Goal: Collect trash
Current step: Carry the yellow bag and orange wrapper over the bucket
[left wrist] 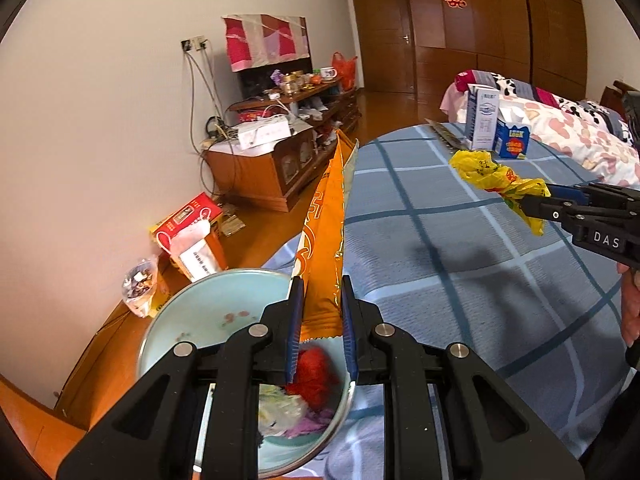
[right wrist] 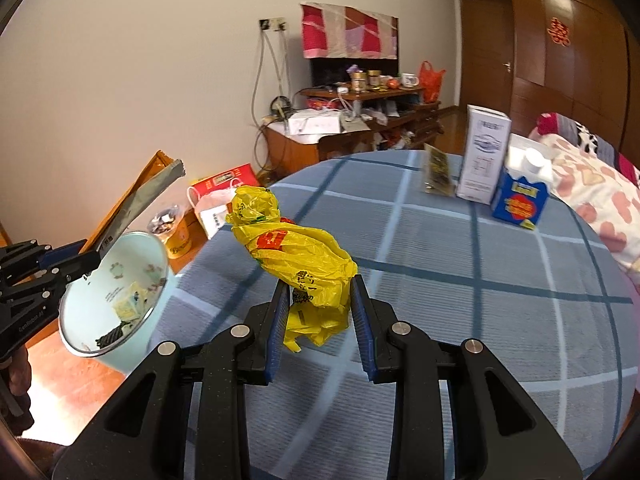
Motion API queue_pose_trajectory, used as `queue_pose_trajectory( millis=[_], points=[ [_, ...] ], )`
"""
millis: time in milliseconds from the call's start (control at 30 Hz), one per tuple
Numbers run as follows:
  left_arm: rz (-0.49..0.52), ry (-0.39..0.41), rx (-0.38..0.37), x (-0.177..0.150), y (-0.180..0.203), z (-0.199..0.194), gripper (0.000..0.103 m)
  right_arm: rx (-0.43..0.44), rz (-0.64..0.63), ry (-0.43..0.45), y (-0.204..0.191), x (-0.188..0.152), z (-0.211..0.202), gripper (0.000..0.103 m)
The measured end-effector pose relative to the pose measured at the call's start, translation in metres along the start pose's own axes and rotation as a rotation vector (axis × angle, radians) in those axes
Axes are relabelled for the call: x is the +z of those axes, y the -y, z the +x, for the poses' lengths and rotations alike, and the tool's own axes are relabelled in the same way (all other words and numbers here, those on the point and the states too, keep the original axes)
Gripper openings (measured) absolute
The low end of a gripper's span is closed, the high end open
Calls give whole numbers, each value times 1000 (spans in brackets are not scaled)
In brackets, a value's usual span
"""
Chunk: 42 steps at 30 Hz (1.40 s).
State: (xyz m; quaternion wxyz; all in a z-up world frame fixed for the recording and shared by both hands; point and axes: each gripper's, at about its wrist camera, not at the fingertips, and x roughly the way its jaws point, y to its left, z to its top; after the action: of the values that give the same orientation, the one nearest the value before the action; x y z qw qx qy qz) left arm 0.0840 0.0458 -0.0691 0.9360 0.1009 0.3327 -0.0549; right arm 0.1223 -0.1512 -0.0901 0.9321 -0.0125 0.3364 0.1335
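Two tools, each carrying one piece of trash.
My left tool (left wrist: 320, 320) is gripping one orange wrapper (left wrist: 326, 236) above one bin (left wrist: 168, 320); my right tool (right wrist: 320, 320) is clamping one yellow bag (right wrist: 296, 252) over the counter (right wrist: 460, 280).

Blurred packet (right wrist: 439, 172); bin (left wrist: 168, 320) contents partly hidden.

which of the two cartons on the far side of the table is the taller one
The white carton, with grey-blue print, stands taller. The blue carton beside it, on its right in the right wrist view, is shorter and has a white screw cap.
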Motion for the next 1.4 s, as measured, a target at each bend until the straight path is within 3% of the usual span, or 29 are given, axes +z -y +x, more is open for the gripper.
queue_pose_trajectory(
  millis=[1400],
  points=[
    [-113, -42, 124, -43, -80, -16, 18, 129, -201, -31, -106, 13, 24, 32]
  ],
)
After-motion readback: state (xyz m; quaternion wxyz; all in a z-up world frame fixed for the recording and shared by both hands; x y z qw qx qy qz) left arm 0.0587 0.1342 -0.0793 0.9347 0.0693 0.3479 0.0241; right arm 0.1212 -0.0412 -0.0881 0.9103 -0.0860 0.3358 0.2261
